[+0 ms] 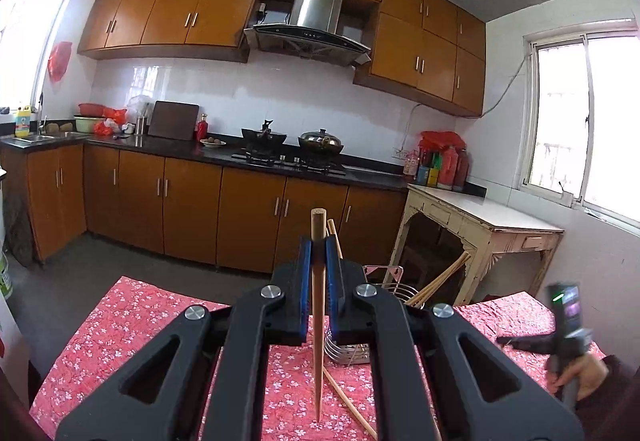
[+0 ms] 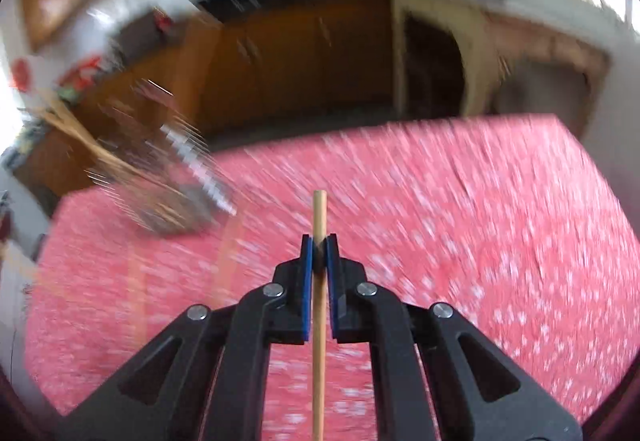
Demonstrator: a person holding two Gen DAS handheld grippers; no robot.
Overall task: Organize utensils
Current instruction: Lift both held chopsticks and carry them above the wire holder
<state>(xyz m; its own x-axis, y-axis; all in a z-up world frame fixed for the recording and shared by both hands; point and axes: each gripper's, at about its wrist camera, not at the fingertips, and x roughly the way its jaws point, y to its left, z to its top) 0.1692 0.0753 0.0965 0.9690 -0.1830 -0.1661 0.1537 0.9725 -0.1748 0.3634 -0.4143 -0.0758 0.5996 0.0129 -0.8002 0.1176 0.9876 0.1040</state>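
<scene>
- A wooden chopstick (image 1: 318, 321) is clamped between the blue pads (image 1: 305, 277) of the left gripper (image 1: 319, 245); its blunt end stands above the fingertips and its tapered tip points down over the red floral tablecloth (image 1: 120, 329).
- The jaws of the left gripper are closed on that chopstick, which is held nearly upright.
- A wire utensil holder (image 1: 360, 345) is seen on the cloth just behind the left gripper, with several chopsticks (image 1: 440, 281) leaning out of it to the right.
- One loose chopstick (image 1: 348, 401) is lying on the cloth, slanting away from the holder's base.
- A second chopstick (image 2: 319, 305) is gripped by the right gripper (image 2: 319, 247), its jaws closed on it, with the stick running along the line of the fingers.
- The right wrist view is heavily smeared by blur; a shape at the left of the cloth is probably the wire holder (image 2: 172, 201), though this cannot be confirmed.
- Brown kitchen cabinets (image 1: 180, 201) and a pale side table (image 1: 480, 225) are seen beyond the cloth.
</scene>
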